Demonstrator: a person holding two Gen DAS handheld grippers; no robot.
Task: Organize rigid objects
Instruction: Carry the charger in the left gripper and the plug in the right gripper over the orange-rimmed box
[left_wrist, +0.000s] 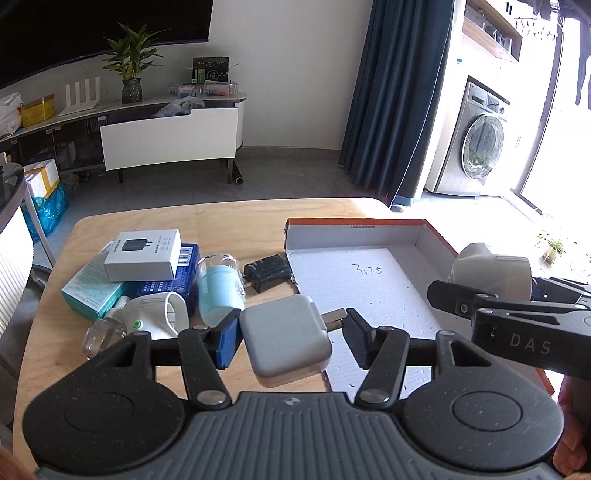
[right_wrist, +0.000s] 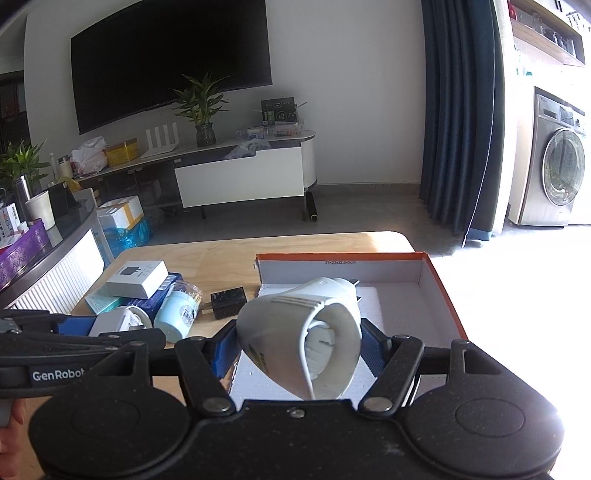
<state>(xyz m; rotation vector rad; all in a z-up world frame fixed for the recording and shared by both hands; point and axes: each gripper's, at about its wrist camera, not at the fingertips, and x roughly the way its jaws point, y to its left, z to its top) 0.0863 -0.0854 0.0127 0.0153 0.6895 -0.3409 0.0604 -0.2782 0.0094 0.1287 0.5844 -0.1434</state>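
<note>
we are mid-carry with both hands; the left tongs (left_wrist: 291, 338) are closed narrowly on a white charger (left_wrist: 286, 341), one pad on its body, the other on its prongs, low centre of the left view, over the near-left edge of the box (left_wrist: 354, 227); the right tongs (right_wrist: 299, 343) are closed wider on a white lamp (right_wrist: 299, 332), low centre of the right view, above the box's near edge; the remaining pile lies on the counter (left_wrist: 236, 221) at centre left; next, we judge, each load needs lowering onto the white box floor, apart from the other, before opening.
</note>
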